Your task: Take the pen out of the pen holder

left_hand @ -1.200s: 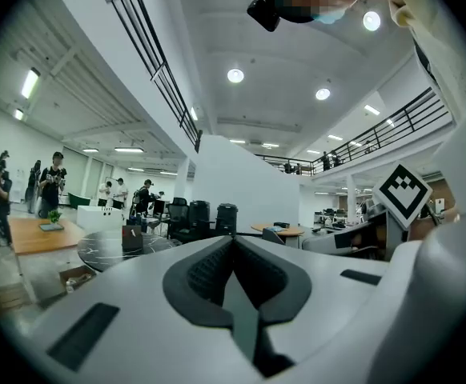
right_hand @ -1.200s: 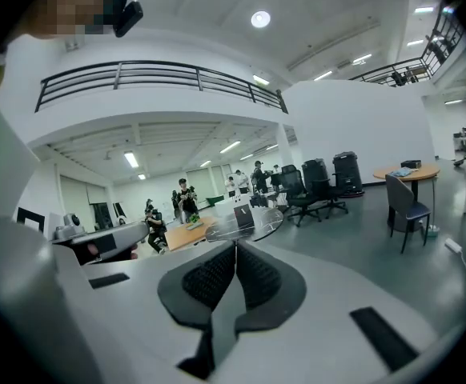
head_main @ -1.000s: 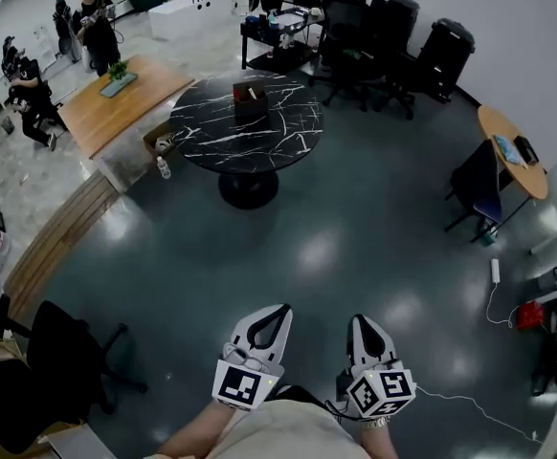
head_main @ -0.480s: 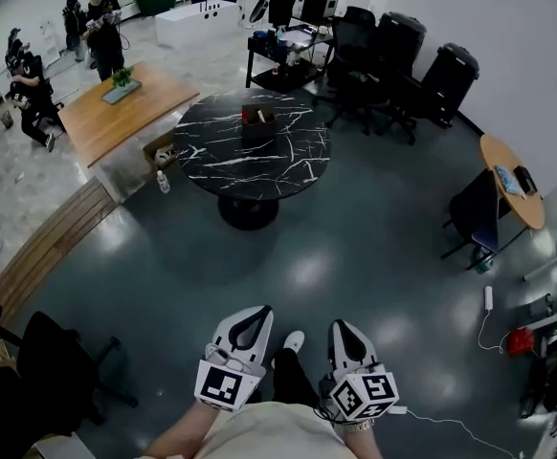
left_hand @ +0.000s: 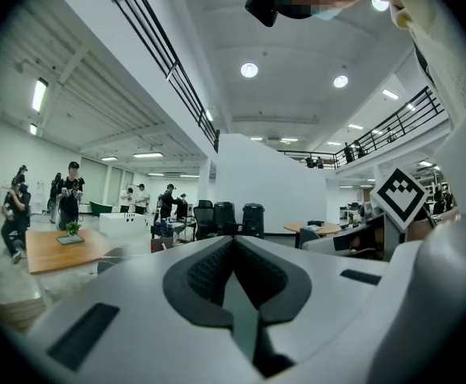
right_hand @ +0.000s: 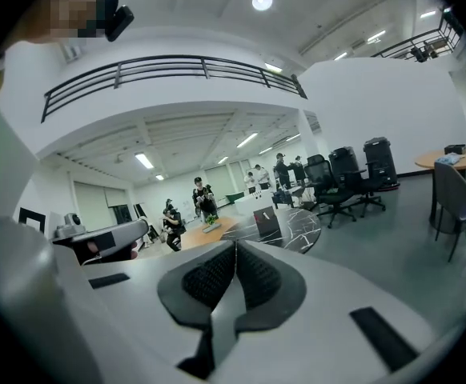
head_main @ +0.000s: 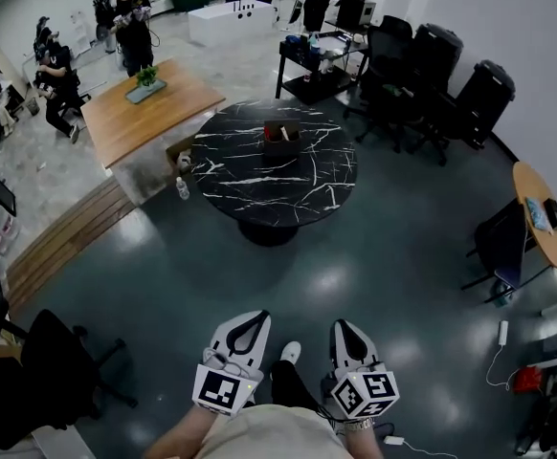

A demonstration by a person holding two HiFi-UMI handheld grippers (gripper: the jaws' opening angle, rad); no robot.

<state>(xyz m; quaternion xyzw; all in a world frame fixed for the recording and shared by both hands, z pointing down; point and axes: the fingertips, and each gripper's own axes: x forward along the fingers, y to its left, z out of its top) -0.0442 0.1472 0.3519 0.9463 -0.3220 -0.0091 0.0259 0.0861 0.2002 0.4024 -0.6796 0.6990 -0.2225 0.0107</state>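
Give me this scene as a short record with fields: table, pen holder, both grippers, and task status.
table: round, black marble-patterned top, on one pedestal
pen holder: dark box on the table, towards its far side; contents too small to tell
left gripper: shut, nothing between the jaws, held low near the person's body
right gripper: shut, nothing between the jaws, beside the left gripper
task status: not begun; the pen holder is across open floor from both grippers

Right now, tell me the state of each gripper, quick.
Left gripper: closed, jaws together, holding nothing.
Right gripper: closed, jaws together, holding nothing.
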